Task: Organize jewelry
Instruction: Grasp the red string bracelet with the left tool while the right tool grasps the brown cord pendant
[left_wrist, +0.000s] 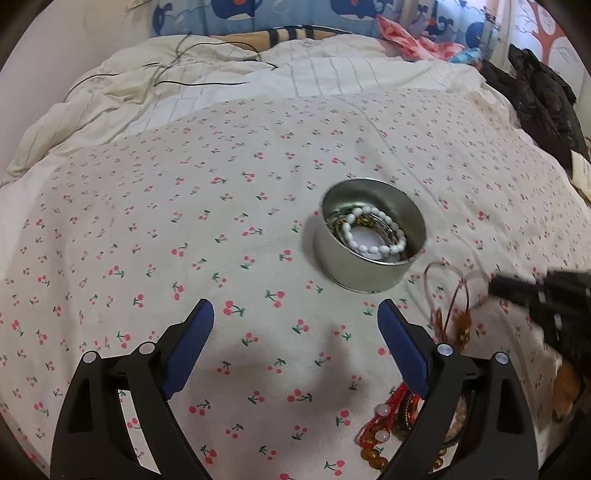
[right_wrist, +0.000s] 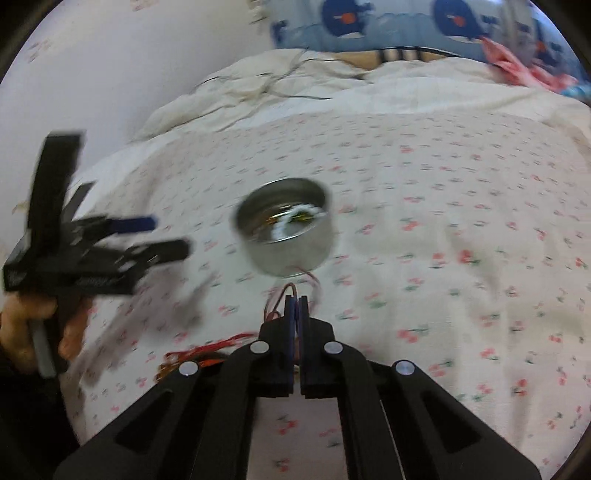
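A round metal tin (left_wrist: 369, 240) stands on the cherry-print bedsheet; a white bead bracelet (left_wrist: 376, 234) and other pieces lie inside it. My left gripper (left_wrist: 295, 314) is open and empty, hovering in front of the tin. My right gripper (right_wrist: 296, 300) is shut on a thin red-brown cord necklace (right_wrist: 295, 286) and holds it just short of the tin (right_wrist: 284, 225). In the left wrist view the necklace (left_wrist: 448, 295) dangles, blurred, from the right gripper (left_wrist: 496, 286). A heap of red cord and amber bead jewelry (left_wrist: 391, 417) lies on the sheet by my left gripper's right finger.
A crumpled white duvet (left_wrist: 166, 96) with black cables lies at the far side of the bed. Dark clothing (left_wrist: 543, 99) is piled at the right edge. The jewelry heap (right_wrist: 199, 358) shows left of the right gripper.
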